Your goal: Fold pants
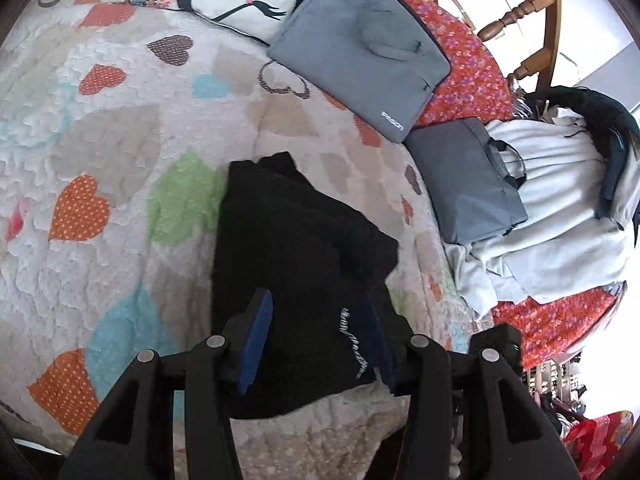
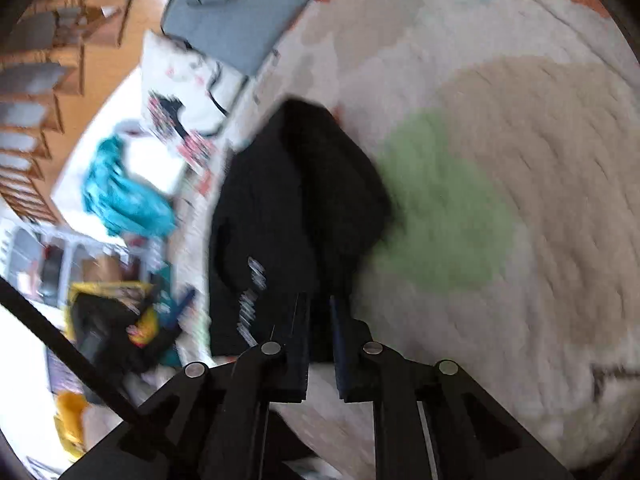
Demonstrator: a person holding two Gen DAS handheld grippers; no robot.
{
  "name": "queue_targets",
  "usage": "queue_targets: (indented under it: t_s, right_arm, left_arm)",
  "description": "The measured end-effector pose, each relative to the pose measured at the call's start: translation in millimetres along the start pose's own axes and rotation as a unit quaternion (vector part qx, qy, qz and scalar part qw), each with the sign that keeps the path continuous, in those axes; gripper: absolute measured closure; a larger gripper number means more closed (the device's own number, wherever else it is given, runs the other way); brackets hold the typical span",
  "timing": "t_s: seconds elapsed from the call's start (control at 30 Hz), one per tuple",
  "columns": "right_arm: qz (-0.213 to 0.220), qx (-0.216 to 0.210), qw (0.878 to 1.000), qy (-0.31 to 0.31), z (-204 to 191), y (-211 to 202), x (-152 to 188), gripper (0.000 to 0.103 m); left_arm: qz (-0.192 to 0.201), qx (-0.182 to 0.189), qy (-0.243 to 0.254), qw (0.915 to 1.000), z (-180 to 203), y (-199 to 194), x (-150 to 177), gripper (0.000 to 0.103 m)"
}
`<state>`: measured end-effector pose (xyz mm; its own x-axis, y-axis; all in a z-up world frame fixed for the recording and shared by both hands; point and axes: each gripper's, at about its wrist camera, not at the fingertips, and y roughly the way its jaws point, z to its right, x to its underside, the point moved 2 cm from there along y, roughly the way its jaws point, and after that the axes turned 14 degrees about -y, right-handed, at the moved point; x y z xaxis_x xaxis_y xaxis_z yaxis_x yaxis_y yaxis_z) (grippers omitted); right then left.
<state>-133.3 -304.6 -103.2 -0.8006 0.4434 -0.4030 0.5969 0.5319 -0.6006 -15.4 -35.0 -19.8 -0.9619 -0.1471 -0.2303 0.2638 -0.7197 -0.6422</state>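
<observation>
Left wrist view: the black pants (image 1: 296,264) lie bunched on the heart-patterned quilt of the bed (image 1: 120,140), directly ahead of the left hand-held gripper (image 1: 316,344). Their long axis runs away from the camera toward the head of the bed. The near end of the bundle, with white lettering, sits between the blue-padded jaws, which stand partly apart; whether the pads press the cloth cannot be told. Right of the pants, toward the bed's side edge, lie a grey laptop bag (image 1: 360,48), a second grey bag (image 1: 468,184) and a heap of pale clothes (image 1: 560,208). To the left the quilt is bare, which looks like the freer side for laying a fold.

Right wrist view, blurred: the same pants (image 2: 288,208) stretch straight ahead of the right hand-held gripper (image 2: 320,340), which is clenched on their near edge, a thin strip of black cloth caught between the nearly closed jaws. The bed's edge runs just left of the pants, with a printed pillow (image 2: 180,92) and a teal cloth (image 2: 120,196) beyond it. Open quilt spreads to the right, past a green heart (image 2: 436,208). Both hands sit at the same near end, so the next fold likely carries that end forward along the long axis.
</observation>
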Motion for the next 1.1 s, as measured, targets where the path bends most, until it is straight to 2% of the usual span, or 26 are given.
queue_targets:
  t_s: [0.07, 0.17, 0.23, 0.3, 0.37, 0.43, 0.53, 0.57, 0.6, 0.63, 0.67, 0.7, 0.73, 0.77, 0.83, 0.87, 1.03, 1.1]
  right_arm:
    - [0.025, 0.023, 0.999, -0.041, -12, -17, -4, 0.090]
    - [0.044, 0.051, 0.995, -0.070, -17, -28, -21, 0.075]
    - [0.046, 0.047, 0.996, -0.067, -13, -26, -32, 0.075]
    - [0.046, 0.028, 0.997, -0.051, -6, -23, -37, 0.075]
    - [0.054, 0.023, 0.997, -0.041, 2, -23, -37, 0.073]
    - [0.056, 0.023, 0.998, -0.035, 9, -25, -34, 0.069]
    - [0.059, 0.021, 0.998, -0.018, 19, -26, -31, 0.065]
    - [0.062, 0.019, 0.998, -0.012, 22, -27, -31, 0.065]
    - [0.065, 0.015, 0.998, -0.009, 24, -28, -31, 0.065]
    - [0.070, 0.013, 0.997, -0.008, 25, -30, -31, 0.065]
    - [0.074, 0.011, 0.997, -0.009, 25, -32, -32, 0.065]
    - [0.077, 0.009, 0.997, -0.009, 25, -34, -32, 0.065]
    - [0.080, 0.007, 0.997, -0.010, 25, -35, -32, 0.065]
    - [0.083, 0.006, 0.996, -0.009, 25, -37, -32, 0.065]
    - [0.087, 0.002, 0.996, -0.007, 26, -39, -31, 0.065]
    - [0.088, -0.001, 0.996, -0.007, 26, -39, -31, 0.065]
    - [0.087, -0.007, 0.996, -0.029, 15, -37, -35, 0.065]
    - [0.083, 0.009, 0.994, -0.063, 3, -35, -40, 0.065]
  left_arm:
    - [-0.005, -0.006, 0.024, 0.9997, 9, 3, 7, 0.057]
    - [-0.023, -0.020, 0.090, 0.9955, 31, 14, 30, 0.057]
    - [-0.035, -0.022, 0.127, 0.9911, 43, 20, 46, 0.057]
    - [-0.043, -0.033, 0.186, 0.9810, 59, 26, 68, 0.057]
    - [-0.037, -0.069, 0.246, 0.9660, 70, 34, 85, 0.057]
    - [-0.027, -0.121, 0.325, 0.9376, 79, 50, 101, 0.057]
    - [-0.038, -0.158, 0.416, 0.8948, 87, 75, 119, 0.057]
    - [-0.044, -0.165, 0.431, 0.8858, 86, 81, 122, 0.056]
    - [-0.051, -0.186, 0.455, 0.8693, 86, 94, 127, 0.056]
    - [-0.052, -0.200, 0.463, 0.8621, 84, 100, 126, 0.058]
    - [-0.055, -0.215, 0.464, 0.8574, 82, 109, 123, 0.067]
    - [-0.057, -0.215, 0.454, 0.8628, 81, 111, 118, 0.072]
    - [-0.062, -0.204, 0.427, 0.8786, 82, 109, 109, 0.078]
    - [-0.064, -0.195, 0.407, 0.8902, 83, 107, 104, 0.086]
    - [-0.064, -0.161, 0.347, 0.9217, 82, 94, 83, 0.091]
    - [-0.070, -0.146, 0.323, 0.9324, 79, 88, 74, 0.092]
    - [-0.080, -0.077, 0.213, 0.9707, 62, 62, 36, 0.093]
    - [-0.070, -0.062, 0.185, 0.9783, 59, 53, 26, 0.093]
